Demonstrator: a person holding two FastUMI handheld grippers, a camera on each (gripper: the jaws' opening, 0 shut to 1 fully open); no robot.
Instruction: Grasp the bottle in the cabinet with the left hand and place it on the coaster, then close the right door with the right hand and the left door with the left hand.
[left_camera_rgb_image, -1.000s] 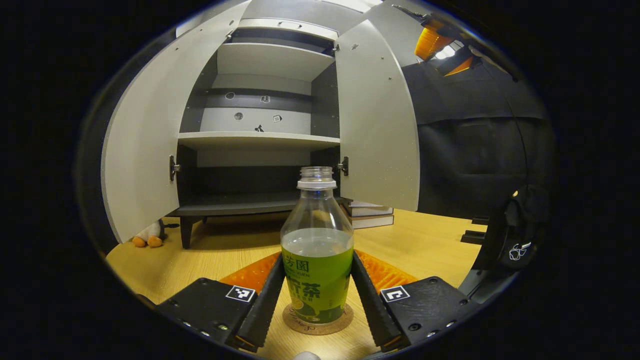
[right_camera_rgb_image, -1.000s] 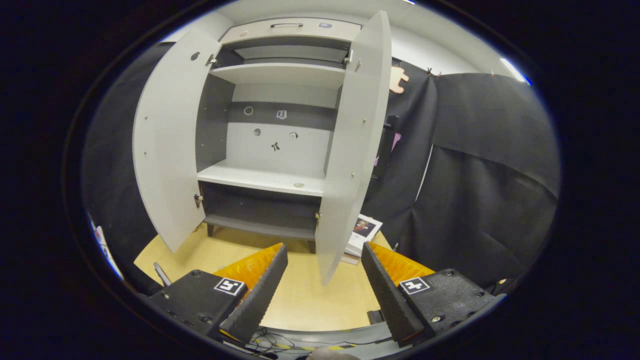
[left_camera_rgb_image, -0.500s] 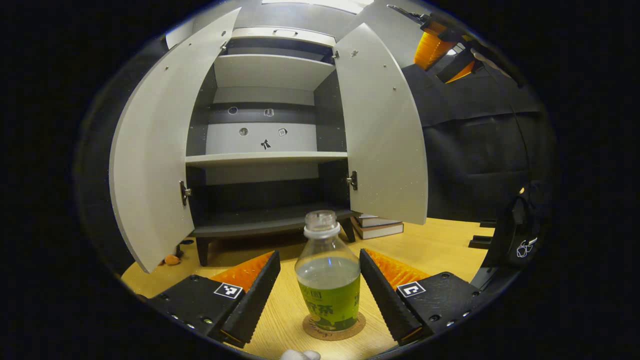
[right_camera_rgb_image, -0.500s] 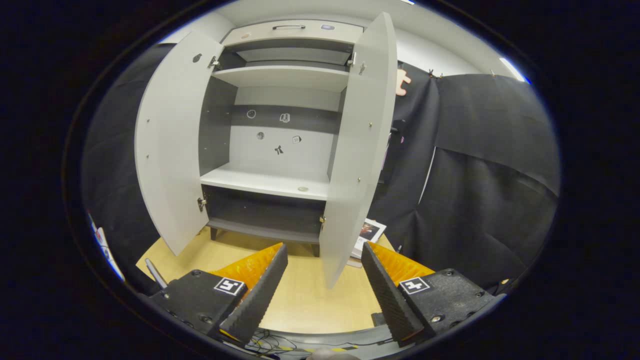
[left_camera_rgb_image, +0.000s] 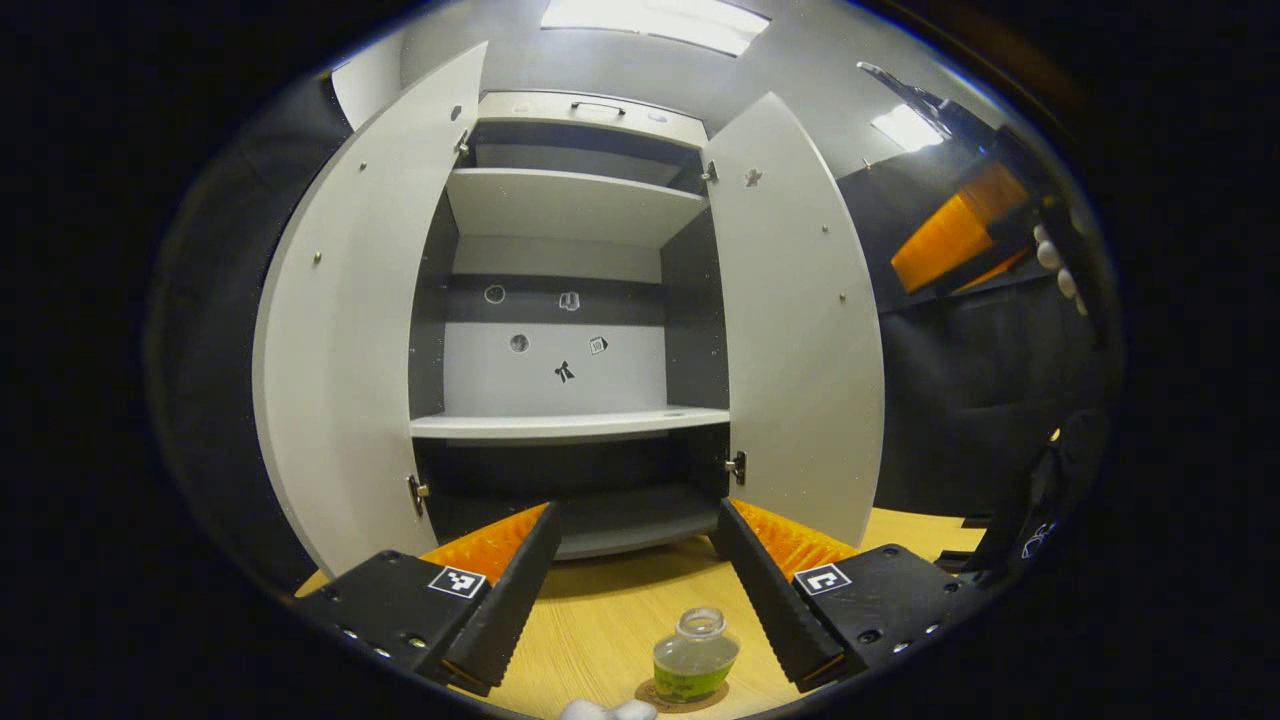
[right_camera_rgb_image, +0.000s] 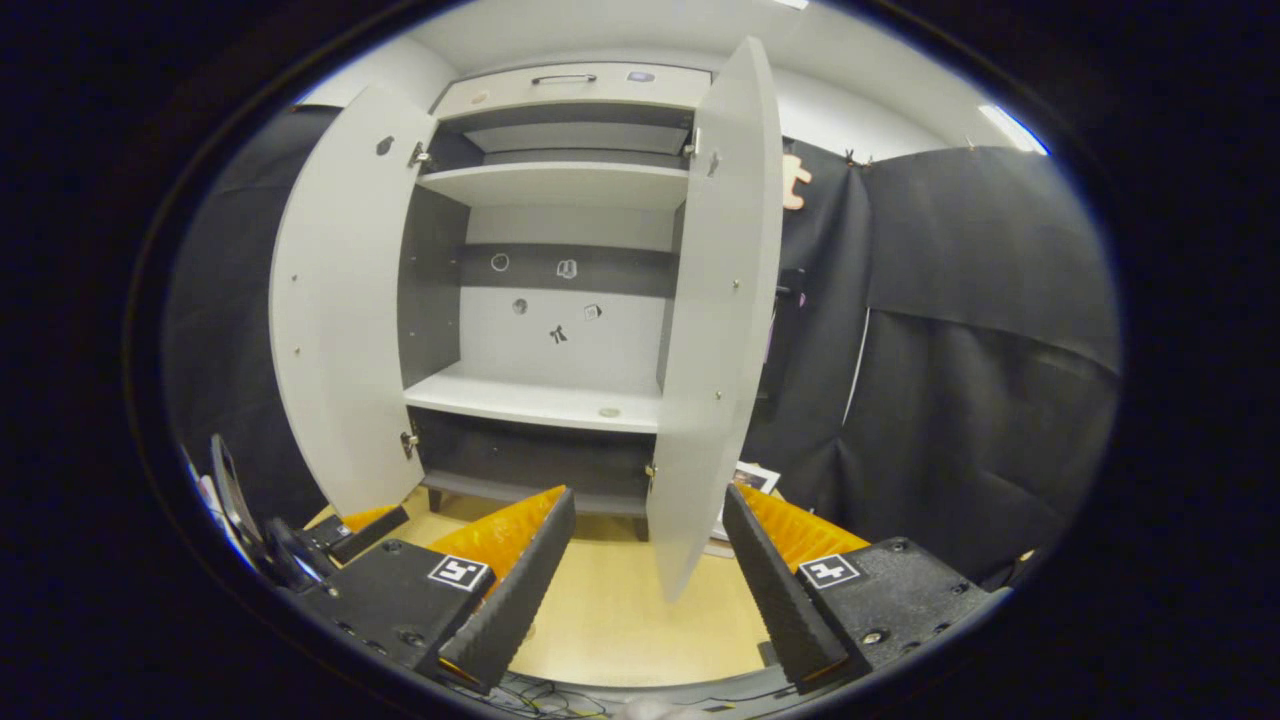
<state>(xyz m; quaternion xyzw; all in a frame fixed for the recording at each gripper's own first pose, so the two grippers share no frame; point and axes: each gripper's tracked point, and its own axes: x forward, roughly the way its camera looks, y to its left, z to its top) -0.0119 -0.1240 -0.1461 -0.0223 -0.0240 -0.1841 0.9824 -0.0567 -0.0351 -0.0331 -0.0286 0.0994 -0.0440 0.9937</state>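
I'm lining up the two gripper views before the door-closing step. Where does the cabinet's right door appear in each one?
Left gripper view: the right door stands open, right of centre, seen on its broad inner face above the left gripper.
Right gripper view: the right door is at centre, seen nearly edge-on, its lower corner above the right gripper.
Shared landmark: the small bow-shaped sticker on the cabinet's back panel.

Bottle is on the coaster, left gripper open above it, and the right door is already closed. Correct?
Not quite: the right door stands open, as the right gripper view shows. The rest holds: the bottle sits on the coaster, with the left gripper open above it.
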